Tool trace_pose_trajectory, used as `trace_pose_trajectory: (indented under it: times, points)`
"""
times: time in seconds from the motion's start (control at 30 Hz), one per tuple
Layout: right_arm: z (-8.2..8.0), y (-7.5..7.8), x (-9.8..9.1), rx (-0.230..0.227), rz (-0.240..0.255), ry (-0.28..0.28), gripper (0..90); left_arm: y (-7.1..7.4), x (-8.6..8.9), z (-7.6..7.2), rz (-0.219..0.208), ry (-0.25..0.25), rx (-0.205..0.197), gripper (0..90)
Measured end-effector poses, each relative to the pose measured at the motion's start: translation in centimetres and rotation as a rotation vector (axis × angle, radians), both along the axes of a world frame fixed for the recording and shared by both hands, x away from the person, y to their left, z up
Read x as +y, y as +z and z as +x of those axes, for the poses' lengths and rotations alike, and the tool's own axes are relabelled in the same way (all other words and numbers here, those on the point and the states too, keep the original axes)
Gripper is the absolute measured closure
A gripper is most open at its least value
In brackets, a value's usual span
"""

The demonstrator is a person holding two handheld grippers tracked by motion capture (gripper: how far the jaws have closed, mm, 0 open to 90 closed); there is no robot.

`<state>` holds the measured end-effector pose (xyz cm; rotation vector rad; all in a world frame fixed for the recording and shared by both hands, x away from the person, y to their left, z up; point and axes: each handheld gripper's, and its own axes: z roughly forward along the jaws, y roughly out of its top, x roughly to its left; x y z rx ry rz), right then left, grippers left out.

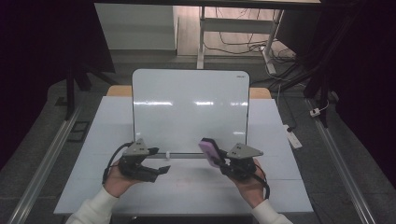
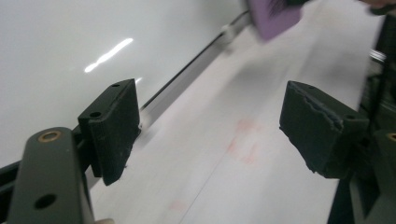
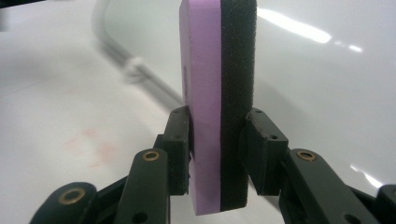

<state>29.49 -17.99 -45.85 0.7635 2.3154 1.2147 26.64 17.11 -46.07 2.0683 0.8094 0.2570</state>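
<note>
A white whiteboard (image 1: 189, 109) lies flat on the table, its near edge bordered by a grey rail (image 1: 187, 156) with a small white clip (image 1: 167, 154). My right gripper (image 1: 220, 161) is shut on a purple eraser with a black foam face (image 1: 209, 151), holding it upright over the board's near right edge. In the right gripper view the pads squeeze the eraser (image 3: 217, 93) from both sides. My left gripper (image 1: 161, 170) hovers just in front of the rail at the left, open, with nothing between its fingers (image 2: 114, 126). Farther off, the eraser (image 2: 275, 16) appears in the left gripper view.
The white table (image 1: 280, 182) extends around the board, with faint pink marks (image 2: 245, 140) on it near the left gripper. Behind it stand a desk frame with cables (image 1: 243, 44). Metal floor rails (image 1: 44, 158) run along both sides, and a white strip (image 1: 294, 138) lies at the right.
</note>
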Motion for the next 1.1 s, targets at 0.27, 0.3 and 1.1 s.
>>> trace_pose_trajectory:
  times: [0.27, 0.3, 1.1]
  points:
    - [1.1, 0.3, -1.9, -0.066, -0.046, -0.213, 63.5, -1.4, 4.2, -1.9, -0.024, 0.126, 0.029, 21.8]
    - [1.2, 0.3, -1.9, -0.071, -0.054, -0.230, 63.5, -1.7, 4.7, -2.2, -0.021, 0.136, 0.032, 21.8]
    - [3.5, -0.2, 0.3, -0.208, -0.217, -0.399, 63.0, -4.5, 8.4, -4.4, -0.030, 0.236, 0.095, 22.0]
